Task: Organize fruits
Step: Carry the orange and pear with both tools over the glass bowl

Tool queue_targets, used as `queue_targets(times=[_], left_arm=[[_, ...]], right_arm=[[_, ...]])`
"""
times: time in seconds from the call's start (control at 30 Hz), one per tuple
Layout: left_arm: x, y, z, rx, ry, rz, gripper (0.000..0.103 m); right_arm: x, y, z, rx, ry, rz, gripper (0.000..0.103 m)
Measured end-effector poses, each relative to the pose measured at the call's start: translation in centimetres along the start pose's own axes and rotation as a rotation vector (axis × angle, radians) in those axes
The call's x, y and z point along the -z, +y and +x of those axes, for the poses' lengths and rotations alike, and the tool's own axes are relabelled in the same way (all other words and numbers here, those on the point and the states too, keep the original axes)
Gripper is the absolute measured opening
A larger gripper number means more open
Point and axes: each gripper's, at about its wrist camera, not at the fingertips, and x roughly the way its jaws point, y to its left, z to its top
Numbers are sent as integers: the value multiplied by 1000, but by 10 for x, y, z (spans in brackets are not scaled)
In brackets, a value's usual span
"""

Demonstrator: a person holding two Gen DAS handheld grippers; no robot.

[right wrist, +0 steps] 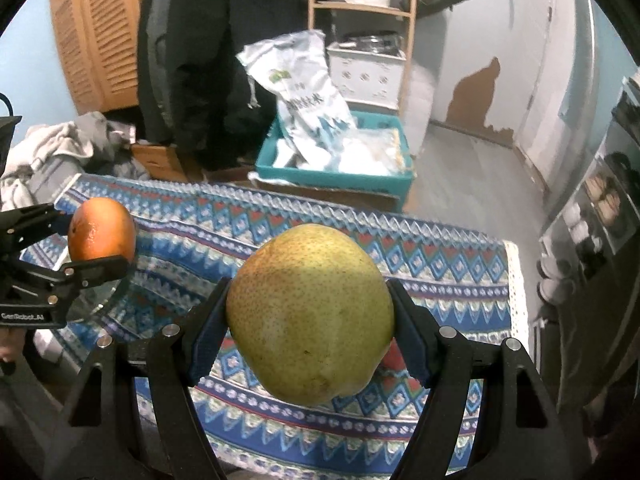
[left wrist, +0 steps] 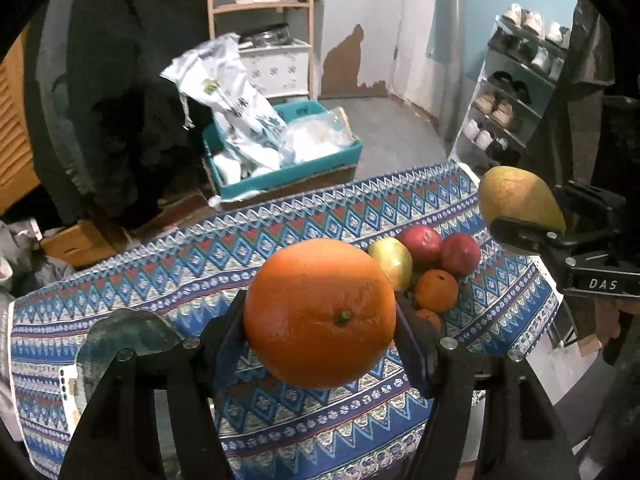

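While the left gripper (left wrist: pixel 320 316) clamps 1 firm, heavy orange (left wrist: pixel 319 313) at centre frame, the right gripper (right wrist: pixel 310 320) pinches 1 smooth, bruisable pear (right wrist: pixel 310 314) across its widest girth.

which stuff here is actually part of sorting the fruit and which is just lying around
Part of the job:
orange in the left gripper
pear in the right gripper
fruit pile on the patterned cloth
glass plate

Lying about:
teal crate with bags
shoe rack
wooden shelf
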Motion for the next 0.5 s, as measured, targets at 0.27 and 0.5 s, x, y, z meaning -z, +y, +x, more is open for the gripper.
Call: queue_targets(times=[0.27,0.5], left_arm=[[3,21,-36,-15,-64,-20,69],[10,48,-55,-35,-86,-68,69]], right_arm=[[-22,33,-6,-57,-40,-31,74],[-41,66,-5,-112,-61,-54,74]])
